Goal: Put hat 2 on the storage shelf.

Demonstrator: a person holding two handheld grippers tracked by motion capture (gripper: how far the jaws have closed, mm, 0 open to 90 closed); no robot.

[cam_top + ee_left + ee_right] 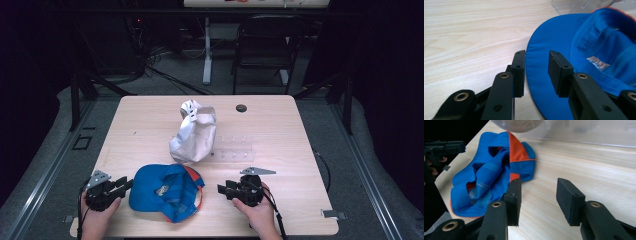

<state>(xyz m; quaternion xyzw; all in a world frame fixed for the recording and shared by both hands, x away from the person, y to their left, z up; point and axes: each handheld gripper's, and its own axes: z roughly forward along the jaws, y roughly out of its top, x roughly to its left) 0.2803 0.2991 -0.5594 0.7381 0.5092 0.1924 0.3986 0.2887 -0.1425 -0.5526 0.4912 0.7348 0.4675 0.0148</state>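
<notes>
The blue cap [167,192] lies upside down near the table's [280,125] front edge. Its brim edge sits between the left gripper [537,72] jaws, apparently unpinched; the right gripper [538,200] gapes just beside it.

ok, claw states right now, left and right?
Left claw: open, blue cap brim between the jaws, not pinched yet.
Right claw: open, empty, beside the cap.

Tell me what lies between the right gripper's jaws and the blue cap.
Bare wood only: in the right gripper view the right gripper stands open over the table, the blue cap just beyond its left jaw.
</notes>
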